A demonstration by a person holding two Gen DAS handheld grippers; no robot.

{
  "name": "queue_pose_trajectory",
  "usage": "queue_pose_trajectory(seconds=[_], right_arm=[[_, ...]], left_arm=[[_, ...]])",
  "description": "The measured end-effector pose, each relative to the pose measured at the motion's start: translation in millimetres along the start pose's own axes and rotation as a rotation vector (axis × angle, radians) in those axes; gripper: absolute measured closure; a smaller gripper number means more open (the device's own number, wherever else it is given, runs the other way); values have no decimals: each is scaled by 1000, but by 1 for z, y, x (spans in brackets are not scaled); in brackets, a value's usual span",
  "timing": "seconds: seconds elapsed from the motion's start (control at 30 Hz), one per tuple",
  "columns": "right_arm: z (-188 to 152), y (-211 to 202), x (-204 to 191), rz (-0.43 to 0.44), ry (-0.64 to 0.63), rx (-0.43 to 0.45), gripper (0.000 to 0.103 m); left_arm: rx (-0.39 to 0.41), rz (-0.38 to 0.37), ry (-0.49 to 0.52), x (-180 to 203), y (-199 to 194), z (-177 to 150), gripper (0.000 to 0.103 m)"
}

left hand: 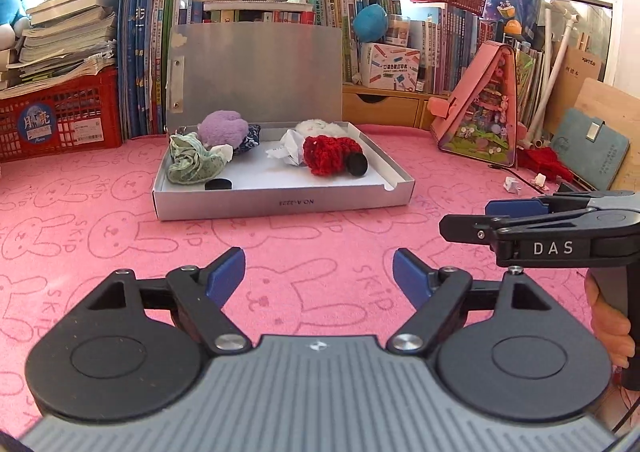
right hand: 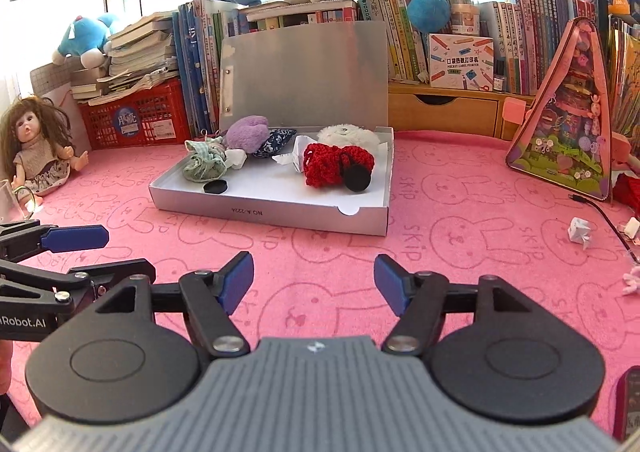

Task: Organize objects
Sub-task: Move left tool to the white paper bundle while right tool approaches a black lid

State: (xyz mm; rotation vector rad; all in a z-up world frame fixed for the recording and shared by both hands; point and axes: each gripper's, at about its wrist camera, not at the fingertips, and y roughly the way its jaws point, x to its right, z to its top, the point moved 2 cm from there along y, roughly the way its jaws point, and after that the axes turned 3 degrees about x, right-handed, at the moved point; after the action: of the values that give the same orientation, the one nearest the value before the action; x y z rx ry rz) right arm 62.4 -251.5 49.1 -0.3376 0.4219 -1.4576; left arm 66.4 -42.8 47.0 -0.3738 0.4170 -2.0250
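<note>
Silver box sat lid-up on pink worktop; held two black discs, one red knit piece, several cloth bundles, partly overlapping. Left tool and right tool both spread, empty.

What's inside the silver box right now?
Box holds a green cloth bundle, purple plush, red knit, white plush, crumpled paper, black disc. Anything beneath them is hidden.

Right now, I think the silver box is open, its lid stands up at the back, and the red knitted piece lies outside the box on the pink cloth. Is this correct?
Not quite. The red knitted piece lies inside the silver box, on its right side, as the right wrist view shows. The box is open, and its lid stands up at the back.
</note>
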Motion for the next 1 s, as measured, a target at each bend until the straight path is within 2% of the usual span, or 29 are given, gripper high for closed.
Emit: queue_pose_trajectory(seconds=[0.2, 0.47, 0.63, 1.0], right_arm=[[-27, -30, -7, -5, -14, 13, 21], [-60, -61, -10, -69, -21, 65, 16], [-75, -66, -13, -101, -23, 69, 16], [-102, -72, -16, -130, -29, 38, 16]], left_arm=[[-26, -13, 13, 12, -30, -36, 18], [-28, -33, 62, 35, -61, -73, 14], [-17, -31, 121, 49, -68, -86, 14], [-36, 1, 135, 51, -65, -99, 14]])
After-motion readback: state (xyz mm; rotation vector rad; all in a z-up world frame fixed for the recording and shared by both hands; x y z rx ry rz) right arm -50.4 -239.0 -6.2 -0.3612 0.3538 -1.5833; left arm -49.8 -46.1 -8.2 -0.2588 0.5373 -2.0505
